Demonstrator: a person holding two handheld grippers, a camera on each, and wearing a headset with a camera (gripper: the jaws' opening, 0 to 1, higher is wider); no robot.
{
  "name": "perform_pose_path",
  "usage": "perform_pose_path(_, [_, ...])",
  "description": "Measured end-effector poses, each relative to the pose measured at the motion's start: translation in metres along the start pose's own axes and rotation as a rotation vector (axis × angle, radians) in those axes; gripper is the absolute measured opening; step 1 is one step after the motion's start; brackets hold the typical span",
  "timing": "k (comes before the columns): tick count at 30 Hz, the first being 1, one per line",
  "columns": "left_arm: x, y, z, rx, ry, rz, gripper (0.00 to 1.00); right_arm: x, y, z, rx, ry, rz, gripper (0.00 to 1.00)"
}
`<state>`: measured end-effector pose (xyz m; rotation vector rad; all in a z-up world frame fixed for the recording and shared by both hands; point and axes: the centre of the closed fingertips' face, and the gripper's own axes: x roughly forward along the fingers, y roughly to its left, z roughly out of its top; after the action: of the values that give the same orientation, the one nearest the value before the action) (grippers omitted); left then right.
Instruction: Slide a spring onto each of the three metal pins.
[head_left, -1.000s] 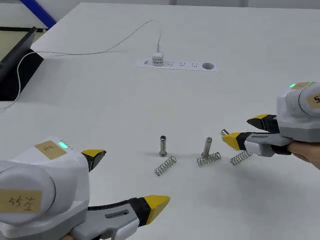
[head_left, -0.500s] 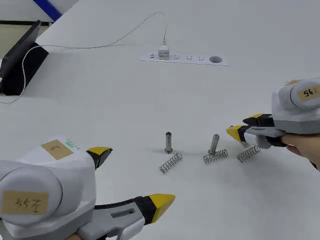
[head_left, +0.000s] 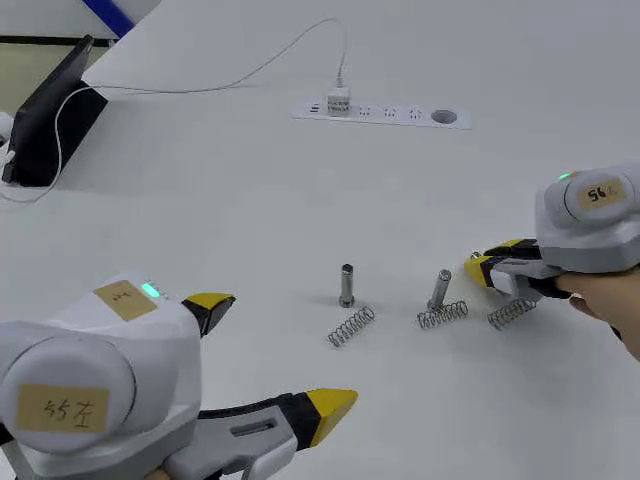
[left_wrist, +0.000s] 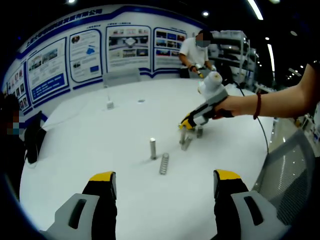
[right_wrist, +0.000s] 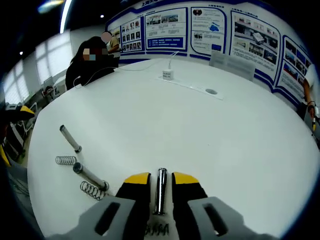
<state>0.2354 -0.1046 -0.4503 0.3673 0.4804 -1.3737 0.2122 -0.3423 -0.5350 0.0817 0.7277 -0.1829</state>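
Two metal pins (head_left: 347, 285) (head_left: 440, 288) stand upright on the white table (head_left: 250, 200), each with a spring (head_left: 351, 326) (head_left: 443, 314) lying in front of it. A third spring (head_left: 511, 313) lies further right, below my right gripper (head_left: 490, 262). In the right gripper view that gripper (right_wrist: 161, 179) is shut on the third pin (right_wrist: 161, 192), its yellow jaws pressed to either side. My left gripper (head_left: 270, 352) hovers open at the near left, nothing between its jaws; in its own view (left_wrist: 165, 176) the pins lie well ahead.
A white power strip (head_left: 390, 113) with a plugged adapter and cable lies at the far side. A black device (head_left: 45, 120) sits at the far left edge. People stand beyond the table in the gripper views.
My right gripper's jaws have narrowed from wide open to shut around the rightmost pin. The left gripper holds still and open. The head camera has shifted slightly.
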Motion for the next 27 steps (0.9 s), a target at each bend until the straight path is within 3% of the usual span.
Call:
perform_pose_path(11, [-0.002, 0.002, -0.002, 0.004, 0.010, -0.001, 0.81, 0.004, -0.002, 0.000, 0.057, -0.014, -0.021, 0.09])
perform_pose_path(14, [-0.003, 0.002, -0.001, 0.008, 0.009, -0.001, 0.81, 0.003, -0.004, -0.001, 0.109, -0.011, -0.017, 0.09])
perform_pose_path(20, [-0.006, 0.004, 0.003, 0.012, -0.006, 0.008, 0.81, -0.008, -0.004, 0.003, 0.159, -0.037, -0.008, 0.09])
perform_pose_path(27, [-0.008, 0.003, 0.006, 0.014, -0.015, 0.012, 0.81, -0.022, -0.003, 0.008, 0.163, -0.053, -0.003, 0.09])
